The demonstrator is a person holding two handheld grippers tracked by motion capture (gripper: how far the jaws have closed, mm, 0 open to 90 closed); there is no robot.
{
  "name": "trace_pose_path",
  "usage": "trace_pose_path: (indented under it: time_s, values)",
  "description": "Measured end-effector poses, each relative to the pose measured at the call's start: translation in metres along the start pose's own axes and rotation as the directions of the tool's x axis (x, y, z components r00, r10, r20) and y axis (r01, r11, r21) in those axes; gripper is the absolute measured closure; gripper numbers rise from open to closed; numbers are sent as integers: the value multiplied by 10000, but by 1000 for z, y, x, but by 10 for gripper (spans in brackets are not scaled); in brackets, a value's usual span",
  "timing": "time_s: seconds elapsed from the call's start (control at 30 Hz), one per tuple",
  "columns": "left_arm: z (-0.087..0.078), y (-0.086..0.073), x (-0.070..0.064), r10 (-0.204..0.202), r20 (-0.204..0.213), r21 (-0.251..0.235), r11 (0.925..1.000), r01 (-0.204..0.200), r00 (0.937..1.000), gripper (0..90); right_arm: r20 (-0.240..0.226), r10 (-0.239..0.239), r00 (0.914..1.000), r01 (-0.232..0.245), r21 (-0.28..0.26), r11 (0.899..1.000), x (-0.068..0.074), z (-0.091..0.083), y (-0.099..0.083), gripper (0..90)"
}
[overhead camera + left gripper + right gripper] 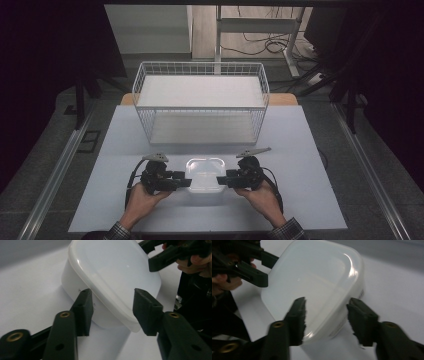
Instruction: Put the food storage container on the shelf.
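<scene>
left gripper (187, 182) low, jaws apart, pointing right, right gripper (220, 180) mirrored, jaws apart, pointing left, left hand (142, 197) and right hand (260, 195) gripping from behind, forearms converging

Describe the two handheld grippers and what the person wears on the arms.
Both the left gripper and right gripper are black, with blocky jaws, brass-ringed holes, a grey three-cornered plate on top and a black trailing cable. The person's cuffs are plaid.

The left tool (112, 312) stands spread around the near corner of a white lidded plastic container (112, 277) (translucent lid on) resting on the white counter (30, 295).
</scene>
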State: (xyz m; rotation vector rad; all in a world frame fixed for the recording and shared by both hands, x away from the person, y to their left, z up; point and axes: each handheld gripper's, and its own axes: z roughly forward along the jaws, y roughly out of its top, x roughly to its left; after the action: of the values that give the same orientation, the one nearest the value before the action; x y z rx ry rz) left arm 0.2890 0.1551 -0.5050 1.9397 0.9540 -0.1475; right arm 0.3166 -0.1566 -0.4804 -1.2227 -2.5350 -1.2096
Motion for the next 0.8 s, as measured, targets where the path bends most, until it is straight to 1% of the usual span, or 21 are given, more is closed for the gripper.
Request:
trace_pose_path:
  time_s: [0.03, 0.07, 0.13, 0.17, 0.2, 0.23, 0.27, 0.3, 0.33, 0.37, 0.4, 0.43, 0.47, 0.5, 0.53, 0.57, 0.63, 0.7, 0.8]
  values:
    - [-3, -1, -1, -146, 70, -58, 9999, 147, 9999, 587, -49, 342, 9994, -342, 27, 9994, 0, -5, -1, 618]
    - [-3, -2, -2, -211, 90, -97, 9997, 212, 9997, 605, -106, 519, 9986, -519, 17, 9987, 0, -7, -2, 634]
    - [-4, -2, -3, -284, 82, -119, 9995, 285, 9996, 633, -127, 597, 9981, -598, -52, 9982, 1, -8, -3, 646]
    - [-5, -2, -4, -331, 35, -172, 9993, 332, 9994, 633, -129, 704, 9974, -706, -103, 9975, 1, -10, -4, 658]
    - [-5, -2, -5, -346, -10, -255, 9991, 346, 9994, 655, -121, 829, 9965, -831, -168, 9964, 2, -11, -5, 680]
    - [-5, -2, -5, -398, -28, -409, 9984, 396, 9992, 676, -98, 834, 9965, -836, -251, 9962, 2, -12, -5, 696]
    - [-5, -1, -6, -406, -83, -518, 9979, 401, 9991, 698, 1, 831, 9965, -830, -376, 9958, 1, -14, -6, 712]
    - [-5, 0, -8, -431, -290, -661, 9970, 411, 9987, 742, 78, 899, 9959, -893, -610, 9941, 0, -16, -5, 753]
    - [-5, 0, -8, -431, -290, -661, 9970, 411, 9987, 766, 78, 899, 9959, -893, -610, 9941, 0, -16, -5, 753]
    - [-5, 0, -7, -482, -266, -771, 9960, 460, 9985, 766, 172, 929, 9955, -914, -742, 9930, 0, -17, -5, 769]
    - [-4, 1, -7, -566, -298, -833, 9951, 539, 9980, 782, 361, 824, 9959, -791, -840, 9933, 0, -17, -6, 771]
    - [-3, 2, -7, -638, -460, -914, 9940, 594, 9969, 792, 591, 714, 9957, -655, -967, 9932, 2, -16, -6, 772]
    - [-3, 2, -7, -638, -460, -914, 9940, 594, 9969, 798, 591, 714, 9957, -655, -967, 9932, 2, -16, -6, 772]
    - [-3, 2, -7, -689, -616, -980, 9932, 626, 9957, 802, 870, 475, 9951, -386, -1014, 9941, 5, -15, -6, 772]
    - [-3, 2, -7, -689, -616, -980, 9932, 626, 9957, 802, 870, 475, 9951, -386, -1014, 9941, 5, -15, -6, 772]
    - [-4, 3, -7, -664, -761, -1070, 9926, 580, 9949, 802, 1002, 349, 9944, -242, -1060, 9941, 6, -14, -5, 772]
    - [-4, 3, -7, -680, -785, -1146, 9917, 588, 9946, 802, 1049, 283, 9941, -166, -1108, 9937, 6, -13, -4, 772]
    - [-9, 6, -8, -625, -815, -1321, 9899, 514, 9947, 802, 938, 196, 9954, -71, -1320, 9912, 6, -14, 0, 771]
    - [-13, 10, -9, -575, -847, -1415, 9889, 451, 9947, 803, 880, 71, 9961, 60, -1477, 9890, 7, -16, 4, 771]
